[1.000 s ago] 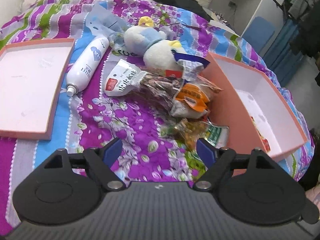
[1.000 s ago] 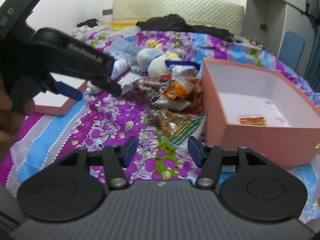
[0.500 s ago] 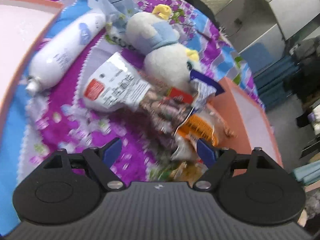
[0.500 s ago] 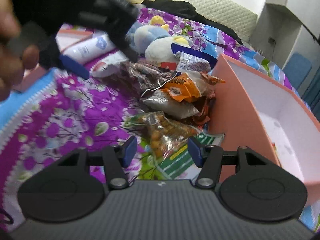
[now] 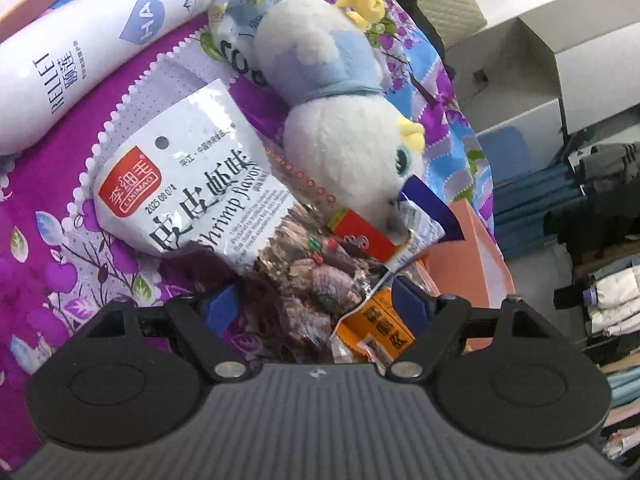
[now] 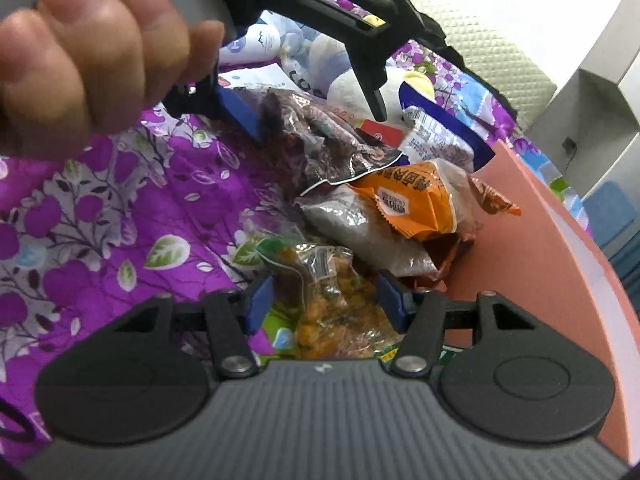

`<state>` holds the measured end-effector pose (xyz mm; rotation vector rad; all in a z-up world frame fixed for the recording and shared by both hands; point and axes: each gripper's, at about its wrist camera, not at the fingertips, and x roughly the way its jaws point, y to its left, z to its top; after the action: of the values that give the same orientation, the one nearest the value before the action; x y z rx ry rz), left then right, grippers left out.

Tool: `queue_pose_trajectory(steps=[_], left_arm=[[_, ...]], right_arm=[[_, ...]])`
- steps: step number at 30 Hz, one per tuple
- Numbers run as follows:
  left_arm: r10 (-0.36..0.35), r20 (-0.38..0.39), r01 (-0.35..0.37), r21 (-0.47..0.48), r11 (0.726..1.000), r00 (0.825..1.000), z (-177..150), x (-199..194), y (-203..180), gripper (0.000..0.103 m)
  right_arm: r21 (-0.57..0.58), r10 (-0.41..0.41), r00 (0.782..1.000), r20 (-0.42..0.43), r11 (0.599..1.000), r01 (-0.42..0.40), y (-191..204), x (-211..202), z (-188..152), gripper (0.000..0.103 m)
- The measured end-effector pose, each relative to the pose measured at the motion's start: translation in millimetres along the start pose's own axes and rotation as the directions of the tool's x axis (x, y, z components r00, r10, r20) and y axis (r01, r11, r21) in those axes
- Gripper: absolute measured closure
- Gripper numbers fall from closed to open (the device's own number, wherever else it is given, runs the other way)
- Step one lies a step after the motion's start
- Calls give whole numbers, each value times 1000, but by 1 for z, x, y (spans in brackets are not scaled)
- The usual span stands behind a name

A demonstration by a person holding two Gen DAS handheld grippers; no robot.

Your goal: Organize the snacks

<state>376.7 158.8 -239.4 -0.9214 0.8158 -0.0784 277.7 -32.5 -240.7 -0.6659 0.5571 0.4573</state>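
Left gripper (image 5: 316, 306) spread, straddling the shrimp-flavor snack bag (image 5: 208, 188), left of the pink box (image 6: 560, 264), pads off. Close low on the clear end, avoid the plush toy (image 5: 344, 120). Right gripper (image 6: 324, 300) also unclenched around the yellow snack bag (image 6: 332, 296), beside the box wall.

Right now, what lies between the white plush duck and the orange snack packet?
In the left wrist view, a red box and a purple-edged wrapper lie between plush duck and orange packet.
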Motion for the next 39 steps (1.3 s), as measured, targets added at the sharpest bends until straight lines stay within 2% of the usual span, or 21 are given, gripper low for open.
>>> queue_pose_trajectory(steps=[3, 5, 7, 8, 10, 14, 24, 32, 39], left_arm=[[17, 11, -16, -39, 999, 1000, -1, 7, 7, 29], [29, 18, -27, -66, 997, 999, -2, 11, 10, 40], [13, 28, -10, -94, 996, 1000, -3, 13, 13, 45], [28, 35, -24, -100, 995, 999, -3, 12, 13, 50], [47, 42, -43, -91, 995, 998, -3, 8, 7, 54], [28, 66, -23, -76, 997, 997, -5, -10, 5, 56], [57, 71, -57, -5, 998, 996, -30, -69, -11, 56], [163, 75, -171, 122, 978, 984, -58, -122, -30, 57], [193, 85, -205, 181, 962, 978, -84, -160, -34, 57]], right_arm=[[10, 19, 1000, -7, 1000, -19, -4, 3, 0, 44], [16, 24, 1000, -9, 1000, -24, -5, 3, 1, 47], [15, 27, 1000, -11, 1000, -27, -6, 3, 1, 49], [17, 30, 999, -14, 999, -30, -7, 2, 2, 50], [34, 46, 999, -25, 998, -45, -11, 1, 3, 52], [73, 78, 996, -35, 994, -75, -20, -2, 5, 59], [134, 114, 993, -38, 985, -108, -25, -47, -9, 64], [212, 127, 992, -14, 970, -121, -33, -82, -18, 64], [312, 157, 988, 7, 938, -151, -43, -113, -28, 65]])
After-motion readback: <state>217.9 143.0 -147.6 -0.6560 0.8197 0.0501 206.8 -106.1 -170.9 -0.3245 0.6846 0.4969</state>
